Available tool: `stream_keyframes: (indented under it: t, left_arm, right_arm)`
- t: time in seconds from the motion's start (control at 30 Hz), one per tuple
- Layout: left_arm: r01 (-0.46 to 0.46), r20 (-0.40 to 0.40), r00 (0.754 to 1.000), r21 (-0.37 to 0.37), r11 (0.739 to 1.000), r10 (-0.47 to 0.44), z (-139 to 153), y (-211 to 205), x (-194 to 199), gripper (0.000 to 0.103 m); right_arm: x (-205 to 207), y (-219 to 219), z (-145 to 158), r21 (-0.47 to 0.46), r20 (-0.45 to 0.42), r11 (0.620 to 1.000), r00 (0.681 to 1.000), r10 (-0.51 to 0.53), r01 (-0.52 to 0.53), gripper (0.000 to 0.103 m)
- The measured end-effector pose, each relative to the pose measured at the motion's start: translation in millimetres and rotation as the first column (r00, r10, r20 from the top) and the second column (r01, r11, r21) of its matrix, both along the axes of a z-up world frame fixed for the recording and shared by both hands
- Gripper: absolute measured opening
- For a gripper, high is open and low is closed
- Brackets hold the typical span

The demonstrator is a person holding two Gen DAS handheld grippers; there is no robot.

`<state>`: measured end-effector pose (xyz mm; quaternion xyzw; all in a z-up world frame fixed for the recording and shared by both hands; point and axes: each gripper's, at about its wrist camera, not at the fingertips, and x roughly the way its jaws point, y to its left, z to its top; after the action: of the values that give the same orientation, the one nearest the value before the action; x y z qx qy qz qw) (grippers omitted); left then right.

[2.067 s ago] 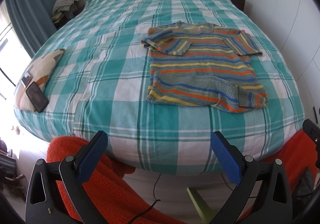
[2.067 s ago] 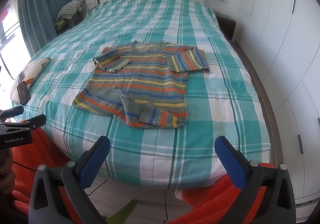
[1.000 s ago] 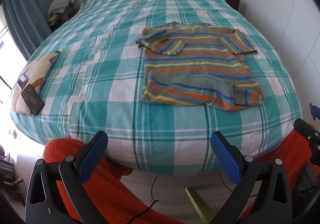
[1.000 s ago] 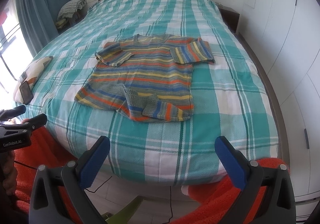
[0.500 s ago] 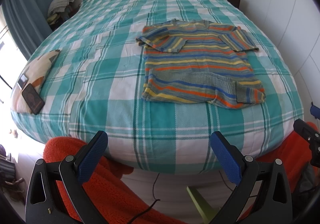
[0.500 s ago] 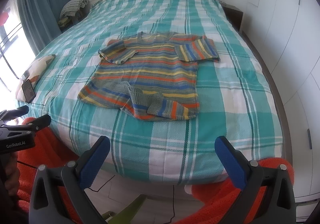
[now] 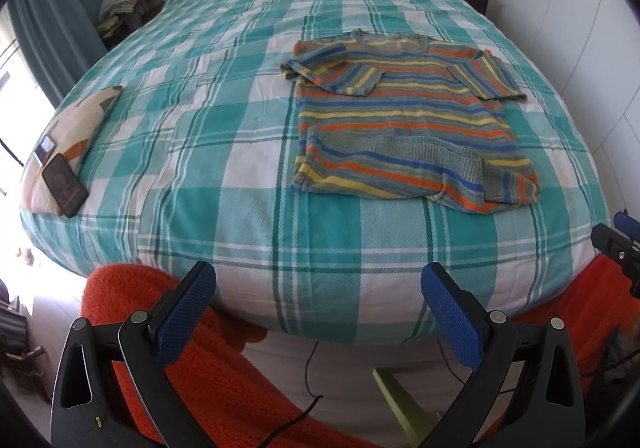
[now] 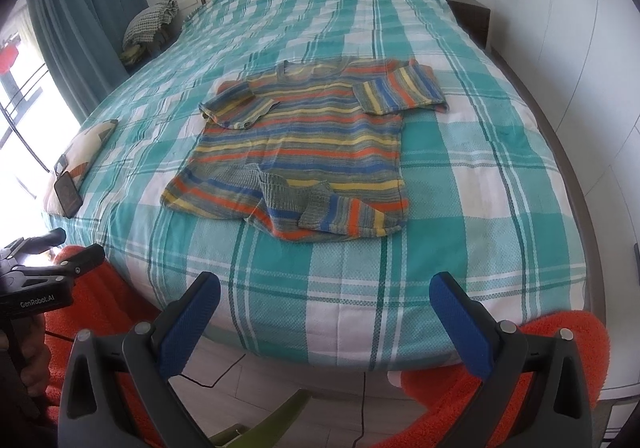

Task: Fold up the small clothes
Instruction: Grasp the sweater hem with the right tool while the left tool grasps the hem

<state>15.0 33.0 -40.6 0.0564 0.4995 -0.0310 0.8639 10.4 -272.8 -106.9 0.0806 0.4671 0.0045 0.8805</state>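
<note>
Left wrist view shows my left gripper (image 7: 318, 304) spread and empty, now nearer the bed (image 7: 240, 127); the striped sweater (image 7: 404, 123) lies ahead, slightly right. My right gripper (image 8: 324, 308) is also spread, so grasping comes next

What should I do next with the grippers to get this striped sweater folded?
Probably bring both open grippers, left gripper and right gripper, forward over the bed edge to the striped sweater. Neither touches it yet, and its hem is turned up, so flatten that first.
</note>
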Motion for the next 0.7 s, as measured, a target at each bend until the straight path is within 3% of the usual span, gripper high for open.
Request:
stream_keyframes:
  t: [0.1,0.17,0.27,0.37,0.4,0.47,0.5,0.53,0.63,0.7]
  left_arm:
    - [-0.046,-0.014,0.999,-0.002,0.999,0.046,-9,13,3,0.103]
    - [-0.067,-0.033,0.997,-0.004,0.998,0.066,-14,18,4,0.103]
    - [-0.075,-0.047,0.996,-0.006,0.997,0.074,-17,19,3,0.103]
    - [-0.067,-0.045,0.997,0.003,0.998,0.068,-17,12,2,0.103]
    - [-0.064,-0.048,0.997,0.006,0.998,0.064,-18,10,2,0.103]
    - [-0.059,-0.053,0.997,0.016,0.998,0.059,-19,8,2,0.103]
    - [-0.057,-0.056,0.997,0.022,0.998,0.059,-20,8,1,0.103]
    - [-0.058,-0.057,0.997,0.028,0.998,0.060,-21,9,1,0.103]
    - [-0.074,-0.056,0.996,0.040,0.996,0.076,-24,16,2,0.103]
    - [-0.083,-0.062,0.994,0.040,0.996,0.085,-26,20,3,0.103]
  right_arm:
    - [16,-24,-28,0.069,-0.059,0.997,0.998,-0.033,0.037,0.103]
    - [28,-42,-51,0.198,-0.105,0.978,0.994,-0.044,0.064,0.103]
    - [49,-56,-86,0.412,-0.143,0.903,0.988,-0.066,0.120,0.102]
    - [73,-58,-121,0.572,-0.196,0.796,0.975,-0.102,0.198,0.091]
    - [80,-58,-132,0.595,-0.215,0.770,0.969,-0.122,0.229,0.082]
    - [90,-57,-143,0.597,-0.224,0.754,0.960,-0.171,0.274,0.058]
    - [92,-58,-143,0.594,-0.215,0.752,0.957,-0.193,0.285,0.030]
    - [91,-61,-141,0.582,-0.213,0.755,0.953,-0.216,0.301,0.011]
    - [78,-72,-126,0.583,-0.197,0.754,0.954,-0.228,0.301,0.009]
    - [62,-78,-113,0.565,-0.202,0.777,0.959,-0.196,0.278,0.005]
